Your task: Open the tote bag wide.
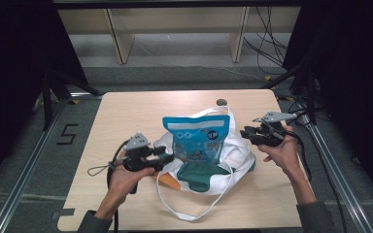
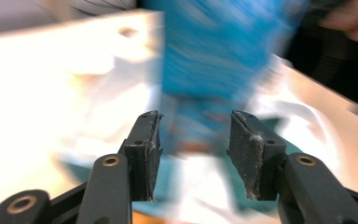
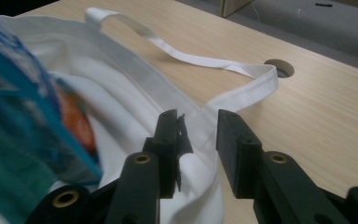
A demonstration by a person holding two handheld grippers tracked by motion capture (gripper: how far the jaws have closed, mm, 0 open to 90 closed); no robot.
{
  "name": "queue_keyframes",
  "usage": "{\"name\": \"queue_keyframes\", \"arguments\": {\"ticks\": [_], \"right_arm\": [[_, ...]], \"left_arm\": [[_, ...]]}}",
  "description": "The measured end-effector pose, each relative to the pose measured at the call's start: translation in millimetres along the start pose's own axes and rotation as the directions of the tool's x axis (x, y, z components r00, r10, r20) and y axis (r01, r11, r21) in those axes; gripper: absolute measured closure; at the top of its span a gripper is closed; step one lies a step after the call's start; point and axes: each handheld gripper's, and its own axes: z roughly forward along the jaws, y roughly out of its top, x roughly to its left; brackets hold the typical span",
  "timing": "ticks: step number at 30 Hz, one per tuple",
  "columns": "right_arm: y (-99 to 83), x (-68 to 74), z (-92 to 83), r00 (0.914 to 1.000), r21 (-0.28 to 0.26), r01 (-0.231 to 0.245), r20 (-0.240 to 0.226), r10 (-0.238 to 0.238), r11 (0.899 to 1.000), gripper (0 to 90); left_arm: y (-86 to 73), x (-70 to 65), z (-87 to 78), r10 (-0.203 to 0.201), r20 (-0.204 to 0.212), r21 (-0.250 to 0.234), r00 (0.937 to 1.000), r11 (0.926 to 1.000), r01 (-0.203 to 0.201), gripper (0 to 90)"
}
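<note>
- Blue snack pouch (image 1: 197, 138) stands in the white tote bag (image 1: 238, 145) mid-counter (image 1: 126, 111).
- Left gripper (image 1: 167, 158) sits just left of the bag, fingers released, nothing gripped.
- Right gripper (image 1: 246, 133) at the bag's right edge, fingers apart too.

Blue pouch (image 1: 198, 138) upright in white tote bag (image 1: 235, 145)

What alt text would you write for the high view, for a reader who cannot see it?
A blue snack packet stands in a white cloth bag on a wooden table, with a green cloth at the bag's near side. A person's left gripper and right gripper, both open, flank the bag.
</note>
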Motion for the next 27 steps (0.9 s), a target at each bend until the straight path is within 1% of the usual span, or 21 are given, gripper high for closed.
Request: {"name": "queue_keyframes", "arguments": {"ticks": [1, 2, 3, 6, 7, 8, 9, 10, 11, 12, 14, 15, 16, 17, 18, 20, 22, 23, 25, 26, 27], "right_arm": [[-0.9, 5.5, -6.7, 0.9999, 0.005, 0.01, 0.003, -0.01, 1.0, 66.4], [-3.9, 12.1, -11.9, 0.9995, 0.03, 0.026, 0.017, -0.026, 0.999, 62.8], [-7.3, 15.6, -15.0, 0.999, 0.044, 0.036, 0.024, -0.038, 0.998, 61.1], [-17.9, 24.6, -19.0, 0.9984, 0.068, 0.023, 0.05, -0.026, 0.997, 60.1], [-21.2, 26.4, -18.6, 0.9982, 0.098, 0.009, 0.057, -0.015, 0.995, 60.3], [-24.4, 26.2, -16.1, 0.9977, 0.123, 0.013, 0.064, -0.021, 0.992, 61.4], [-28.4, 24.6, -11.3, 0.9967, 0.12, 0.027, 0.073, -0.036, 0.992, 66.3], [-34.1, 24.7, -6.3, 0.9981, 0.151, 0.025, 0.053, -0.033, 0.988, 75.8], [-37.5, 24.8, -3.2, 0.9983, 0.153, 0.031, 0.045, -0.038, 0.988, 79.4], [-41.7, 23.8, 1.5, 0.9954, 0.159, 0.071, 0.052, -0.08, 0.985, 84.6], [-48.6, 23.5, 7.9, 0.9921, 0.207, 0.086, 0.072, -0.103, 0.974, 86.7], [-52.5, 22.4, 10.7, 0.9918, 0.227, 0.09, 0.069, -0.108, 0.97, 87.0], [-57.8, 22.3, 14.7, 0.9911, 0.234, 0.1, 0.062, -0.118, 0.967, 87.4], [-63.3, 23.4, 18.8, 0.99, 0.232, 0.111, 0.06, -0.128, 0.966, 87.5], [-69.2, 26.1, 22.5, 0.992, 0.259, 0.102, 0.046, -0.118, 0.961, 87.6], [-75.3, 29.4, 29.1, 0.9886, 0.25, 0.122, 0.056, -0.14, 0.961, 87.5], [-74.5, 31.3, 30.6, 0.9859, 0.269, 0.139, 0.053, -0.159, 0.953, 87.4], [-74.0, 31.5, 30.6, 0.9853, 0.269, 0.142, 0.054, -0.162, 0.953, 87.3], [-71.6, 28.1, 27.9, 0.9905, 0.246, 0.116, 0.044, -0.131, 0.962, 85.9], [-68.8, 26.9, 23.6, 0.9912, 0.213, 0.112, 0.044, -0.124, 0.971, 83.0], [-63.5, 28.2, 14.4, 0.9946, 0.185, 0.075, 0.058, -0.087, 0.98, 78.5]], "left_arm": [[4.7, 7.8, 3.5, 0.035, -0.081, 0.016, 0.9961, 0.9993, -0.033, 52.7], [6.3, 15.1, 8.7, 0.034, -0.131, 0.023, 0.9909, 0.9993, -0.031, 52.7], [6.1, 20.3, 13.4, 0.012, -0.143, 0.02, 0.9896, 0.9997, -0.009, 52.7], [1.0, 36.6, 33.5, -0.003, -0.164, 0.053, 0.9865, 0.9985, 0.012, 55.0], [-2.0, 41.7, 39.4, 0.0, -0.168, 0.078, 0.9857, 0.9969, 0.013, 55.9], [-6.0, 45.6, 45.6, -0.025, -0.16, 0.086, 0.9869, 0.9955, 0.039, 56.9], [-12.2, 50.5, 51.8, -0.023, -0.143, 0.109, 0.9894, 0.9933, 0.039, 61.6], [-16.2, 51.9, 55.9, -0.006, -0.155, 0.127, 0.9879, 0.9916, 0.025, 67.3], [-21.2, 53.3, 60.3, 0.036, -0.176, 0.17, 0.9838, 0.9855, -0.006, 70.2], [-28.1, 55.3, 65.6, 0.042, -0.186, 0.192, 0.9817, 0.9814, -0.006, 74.7], [-44.1, 62.6, 72.4, 0.027, -0.179, 0.231, 0.9834, 0.9728, 0.015, 79.1], [-52.0, 66.8, 76.1, 0.041, -0.171, 0.28, 0.9845, 0.9599, 0.009, 79.8], [-60.0, 70.1, 80.1, 0.021, -0.162, 0.294, 0.9866, 0.9553, 0.028, 80.2], [-67.6, 71.9, 83.8, -0.026, -0.154, 0.276, 0.9878, 0.9586, 0.069, 80.2], [-67.9, 72.5, 83.3, -0.033, -0.158, 0.269, 0.9868, 0.9604, 0.075, 80.5], [-66.6, 71.8, 82.3, 0.004, -0.152, 0.294, 0.9884, 0.9548, 0.042, 80.3], [-65.9, 70.7, 81.7, 0.018, -0.156, 0.297, 0.9876, 0.9545, 0.03, 80.2], [-64.1, 71.0, 79.7, 0.009, -0.174, 0.288, 0.9847, 0.9566, 0.042, 78.6], [-58.9, 69.1, 71.9, -0.021, -0.206, 0.255, 0.9784, 0.964, 0.074, 66.9], [-53.6, 66.1, 62.8, -0.018, -0.214, 0.219, 0.9766, 0.9735, 0.066, 64.8], [-48.6, 63.3, 54.5, -0.018, -0.221, 0.188, 0.9751, 0.9802, 0.061, 61.3]]}}
